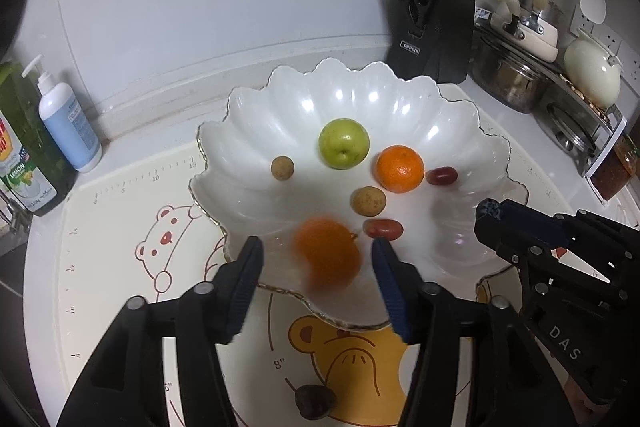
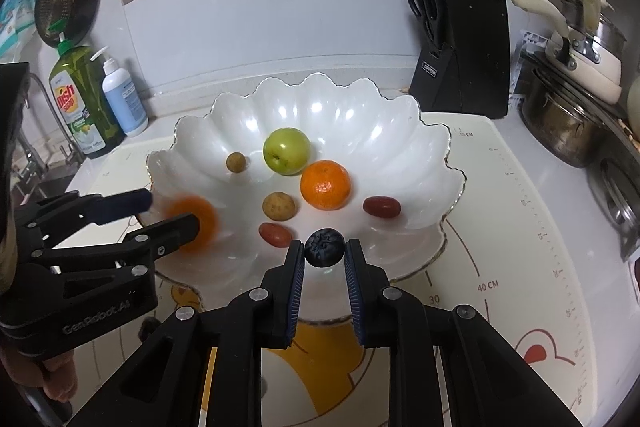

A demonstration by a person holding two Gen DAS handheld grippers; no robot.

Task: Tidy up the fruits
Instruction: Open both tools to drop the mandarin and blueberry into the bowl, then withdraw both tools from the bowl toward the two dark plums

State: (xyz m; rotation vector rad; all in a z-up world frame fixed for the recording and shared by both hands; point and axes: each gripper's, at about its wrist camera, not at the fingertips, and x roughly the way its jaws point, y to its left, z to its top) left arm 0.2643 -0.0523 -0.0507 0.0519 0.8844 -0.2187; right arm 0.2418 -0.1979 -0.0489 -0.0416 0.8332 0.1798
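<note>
A white scalloped bowl holds a green apple, an orange mandarin, two brown longans, and two red grape tomatoes. My left gripper is open; a blurred orange mandarin is between its fingers, loose and in motion over the bowl's near side. My right gripper is shut on a dark blueberry above the bowl's front rim.
A dark fruit lies on the bear-print mat in front of the bowl. A black knife block stands behind, pots to the right, soap bottles and a sink to the left.
</note>
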